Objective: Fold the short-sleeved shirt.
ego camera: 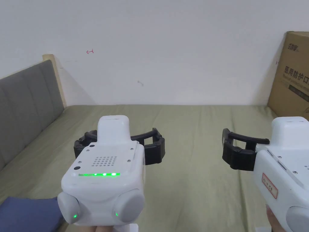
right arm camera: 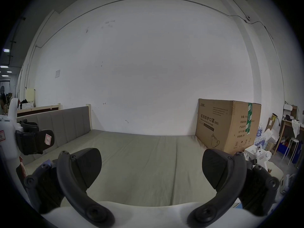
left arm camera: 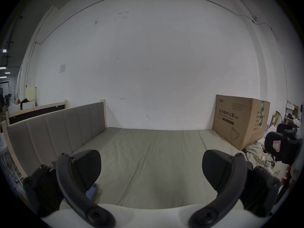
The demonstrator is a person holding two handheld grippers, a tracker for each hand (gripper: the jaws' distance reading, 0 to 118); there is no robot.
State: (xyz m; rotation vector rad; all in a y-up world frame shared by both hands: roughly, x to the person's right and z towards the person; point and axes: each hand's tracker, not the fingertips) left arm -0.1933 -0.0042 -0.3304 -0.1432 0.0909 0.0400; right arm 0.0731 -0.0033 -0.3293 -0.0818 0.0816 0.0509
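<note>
Left hand-held gripper and right hand-held gripper side by side above the olive-sheeted bed, both pointed toward the white wall. Jaws of each spread wide apart, with nothing between them; seen plainly from the left one's own camera and the right one's own, bare sheet in both gaps.

Near the bed's front left corner, in the head view, a flat blue cloth lying below and left of the left hand-held gripper, apart from it. Cannot tell whether this is the short-sleeved shirt. A small piece of the same blue beside the left jaw in the left gripper view.

Grey padded headboard along the bed's left side; cardboard box standing on the bed at the far right against the wall.

Added by the left gripper view: a crumpled plaid cloth just in front of the box, and the right hand-held gripper at the frame's right edge. Added by the right gripper view: the left hand-held gripper at far left, and a white stool on the floor beyond the box.
</note>
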